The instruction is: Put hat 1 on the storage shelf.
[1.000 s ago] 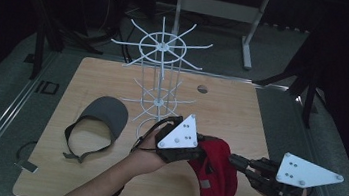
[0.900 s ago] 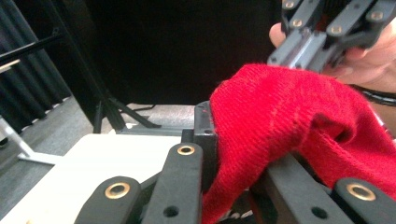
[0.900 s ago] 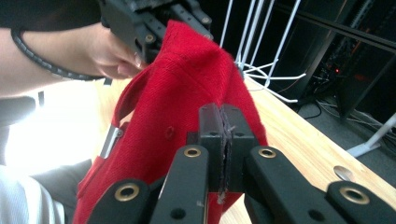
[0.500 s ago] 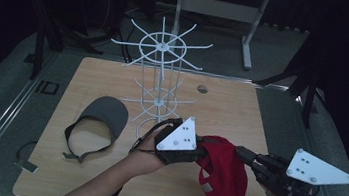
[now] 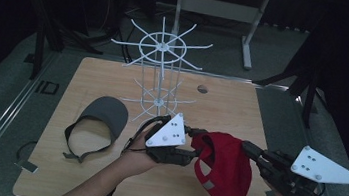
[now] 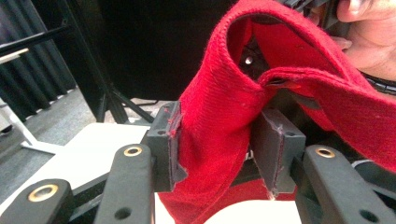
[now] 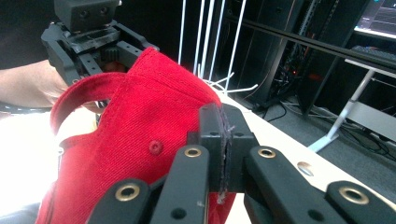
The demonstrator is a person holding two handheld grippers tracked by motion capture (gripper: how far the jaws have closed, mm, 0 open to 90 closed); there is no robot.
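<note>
Left gripper (image 5: 195, 148) has just been opening, its jaws now slack around the red fabric baseball cap (image 5: 224, 167); right gripper (image 5: 251, 152) alone stays clamped on it, so the handover looks done.

Two caps are in view: one red cap (image 5: 227, 167) and one grey cap (image 5: 105, 114). One white wire rack (image 5: 160, 83) stands on the single wooden desk (image 5: 241, 111). Two grippers count as well, a left gripper (image 5: 196, 142) and a right gripper (image 5: 247, 148).
</note>
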